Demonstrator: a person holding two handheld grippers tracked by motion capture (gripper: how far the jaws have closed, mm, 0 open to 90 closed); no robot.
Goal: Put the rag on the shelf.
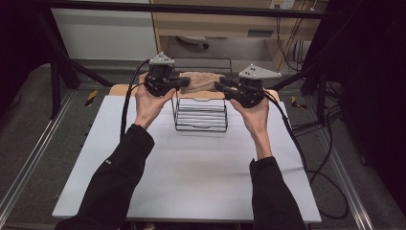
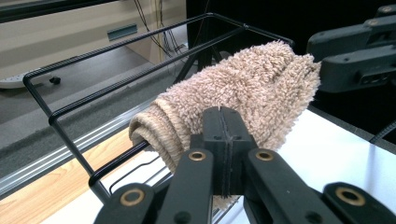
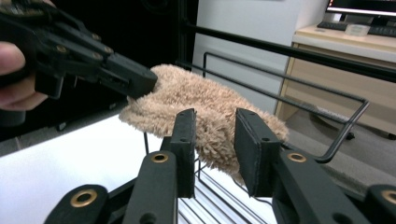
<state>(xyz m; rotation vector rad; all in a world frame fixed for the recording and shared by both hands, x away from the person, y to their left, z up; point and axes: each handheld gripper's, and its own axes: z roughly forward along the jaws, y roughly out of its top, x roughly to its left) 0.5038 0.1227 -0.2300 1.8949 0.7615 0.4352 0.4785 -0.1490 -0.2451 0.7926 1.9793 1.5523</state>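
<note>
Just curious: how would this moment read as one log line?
left gripper: shut on towel | right gripper: open around towel | towel: on rack

I have both forearms reaching in from six o'clock, hands raised level toward twelve. My left gripper [image 1: 183, 82] points toward three o'clock, jaws pressed together; my right gripper [image 1: 220, 86] points toward nine o'clock, jaws parted, so the two tips face each other.

Right tool [image 3: 214, 140] jaws apart around beige towel [image 3: 205, 107] on wire rack [image 3: 299, 88], left tool [image 3: 140, 81] pinching its far end
</note>
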